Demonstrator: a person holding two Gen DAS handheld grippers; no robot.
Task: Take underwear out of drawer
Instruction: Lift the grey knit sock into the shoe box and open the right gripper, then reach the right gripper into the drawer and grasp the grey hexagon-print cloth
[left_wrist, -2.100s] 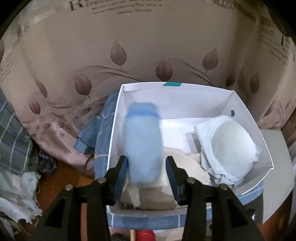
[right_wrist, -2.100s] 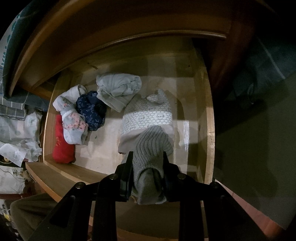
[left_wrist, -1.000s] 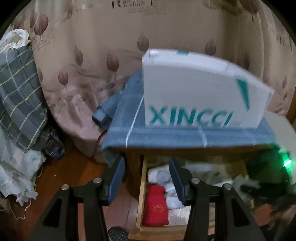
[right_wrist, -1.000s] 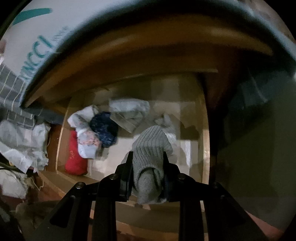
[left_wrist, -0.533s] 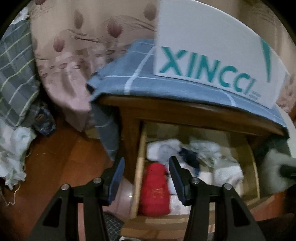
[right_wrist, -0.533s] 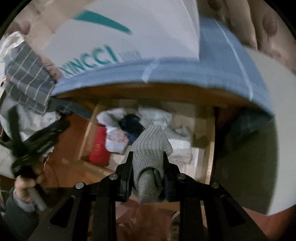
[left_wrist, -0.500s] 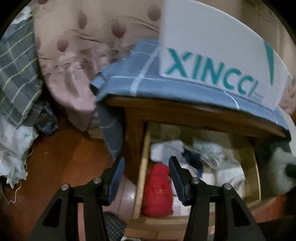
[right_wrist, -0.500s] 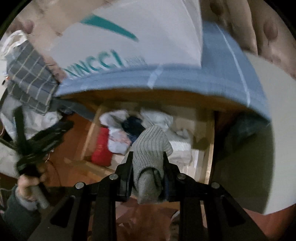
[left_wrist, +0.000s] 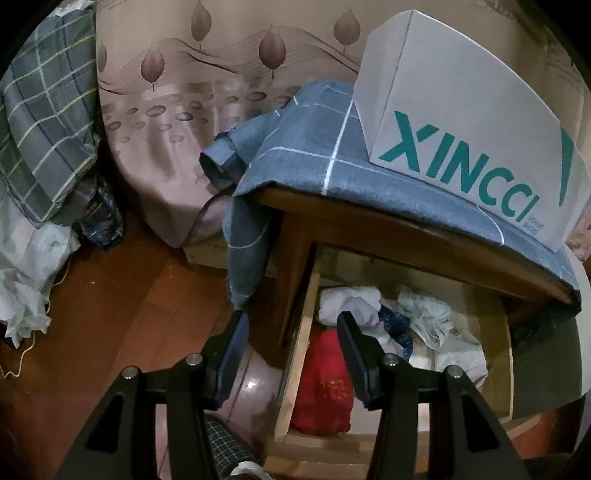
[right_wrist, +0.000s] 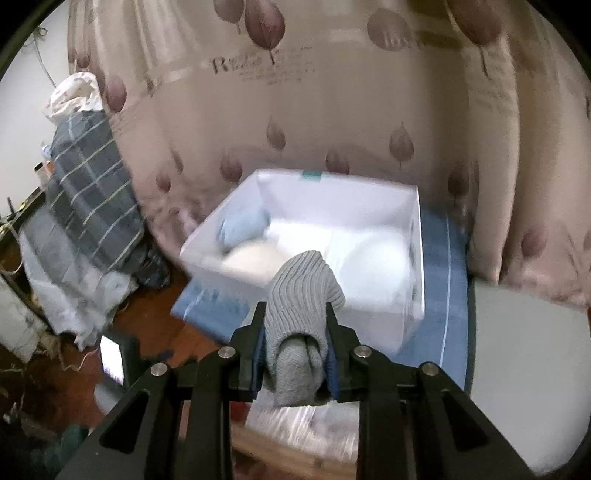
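Raised right hand-held gripper (right_wrist: 295, 343) clamps grey underwear (right_wrist: 301, 295); box contents (right_wrist: 373, 266) blurred; left (left_wrist: 291, 354) empty, parted

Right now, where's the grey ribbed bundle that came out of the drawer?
In the right wrist view the grey ribbed bundle is clamped in the right gripper, held up in front of the open white box on the blue cloth.

The left gripper (left_wrist: 291, 332) is hanging with its jaws apart and empty above the open drawer (left_wrist: 295, 354); a red bundle (left_wrist: 325, 387) is lying near, pale underwear (left_wrist: 428, 321) farther; a white box (left_wrist: 461, 122) is sitting on blue cloth (left_wrist: 314, 155) above.
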